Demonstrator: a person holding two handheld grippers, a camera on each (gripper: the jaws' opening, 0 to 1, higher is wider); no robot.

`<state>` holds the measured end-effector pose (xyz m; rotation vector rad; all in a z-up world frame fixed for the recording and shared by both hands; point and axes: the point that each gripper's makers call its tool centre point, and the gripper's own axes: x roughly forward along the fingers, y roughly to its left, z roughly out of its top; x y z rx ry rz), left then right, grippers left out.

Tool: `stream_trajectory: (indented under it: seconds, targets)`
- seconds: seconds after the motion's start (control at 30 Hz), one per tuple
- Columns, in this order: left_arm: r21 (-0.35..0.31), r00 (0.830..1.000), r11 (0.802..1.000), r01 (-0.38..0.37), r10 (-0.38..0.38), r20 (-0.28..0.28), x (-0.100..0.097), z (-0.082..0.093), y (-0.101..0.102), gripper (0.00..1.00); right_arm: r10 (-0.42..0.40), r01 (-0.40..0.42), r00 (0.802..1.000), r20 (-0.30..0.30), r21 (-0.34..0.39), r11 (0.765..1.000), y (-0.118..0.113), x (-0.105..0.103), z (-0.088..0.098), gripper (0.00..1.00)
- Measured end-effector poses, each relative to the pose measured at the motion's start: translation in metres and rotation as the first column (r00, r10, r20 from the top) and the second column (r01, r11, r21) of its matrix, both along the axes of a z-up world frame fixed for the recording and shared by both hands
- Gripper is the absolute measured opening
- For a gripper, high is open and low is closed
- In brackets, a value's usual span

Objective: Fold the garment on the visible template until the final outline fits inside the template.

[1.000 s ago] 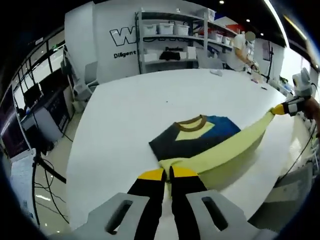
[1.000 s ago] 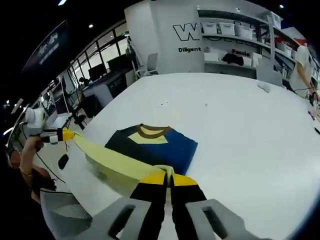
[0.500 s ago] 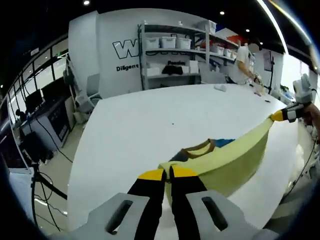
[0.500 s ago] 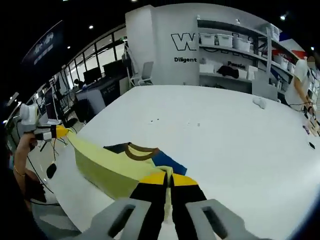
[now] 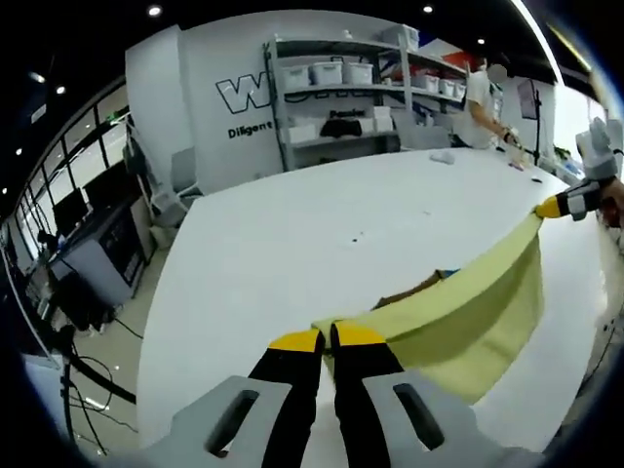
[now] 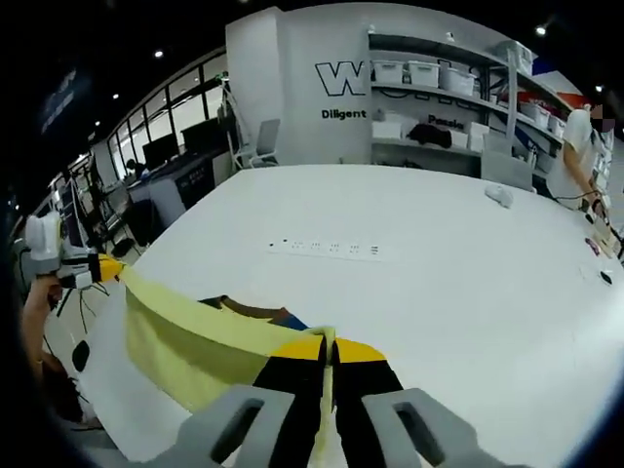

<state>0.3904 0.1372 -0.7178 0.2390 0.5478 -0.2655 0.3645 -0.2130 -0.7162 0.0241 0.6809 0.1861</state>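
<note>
Yellow garment (image 5: 468, 317) taut, power strip (image 6: 322, 250) right view

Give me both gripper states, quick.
Left gripper: shut on the yellow hem of the garment, lifted off the white table.
Right gripper: shut on the same hem at its other end.

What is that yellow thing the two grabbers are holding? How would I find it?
Look at the big white table. Near its front edge, a pale yellow garment is stretched taut between the left gripper and the right gripper, each shut on one end. It is the one soft yellow sheet lifted off the table, with dark blue cloth and a brown collar peeking from behind.
</note>
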Motion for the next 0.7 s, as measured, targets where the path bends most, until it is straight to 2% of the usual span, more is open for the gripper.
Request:
stream_trajectory:
  seconds: [0.17, 0.27, 0.37, 0.43, 0.7]
  targets:
    - [-0.016, 0.999, 0.999, -0.043, 0.042, -0.028, 0.013, -0.025, 0.001, 0.09, 0.0, 0.001, 1.0, 0.005, -0.034, 0.999, 0.0, 0.022, -0.023, 0.0]
    - [-0.03, 0.998, 0.997, -0.066, 0.066, -0.024, 0.023, -0.039, 0.004, 0.1, -0.029, 0.029, 0.999, 0.026, -0.009, 1.0, -0.002, 0.036, -0.037, 0.0]
    - [-0.095, 0.994, 0.99, -0.104, 0.1, -0.041, 0.03, -0.055, 0.004, 0.1, -0.071, 0.07, 0.997, 0.019, 0.022, 0.997, -0.004, 0.048, -0.056, 0.0]
    - [-0.106, 0.989, 0.985, -0.133, 0.125, -0.076, 0.032, -0.067, 0.006, 0.1, -0.073, 0.073, 0.997, 0.014, 0.025, 0.997, -0.002, 0.052, -0.066, 0.0]
    - [-0.095, 0.982, 0.982, -0.166, 0.156, -0.105, 0.046, -0.103, 0.001, 0.1, -0.137, 0.137, 0.988, -0.066, -0.002, 0.991, -0.006, 0.064, -0.111, 0.0]
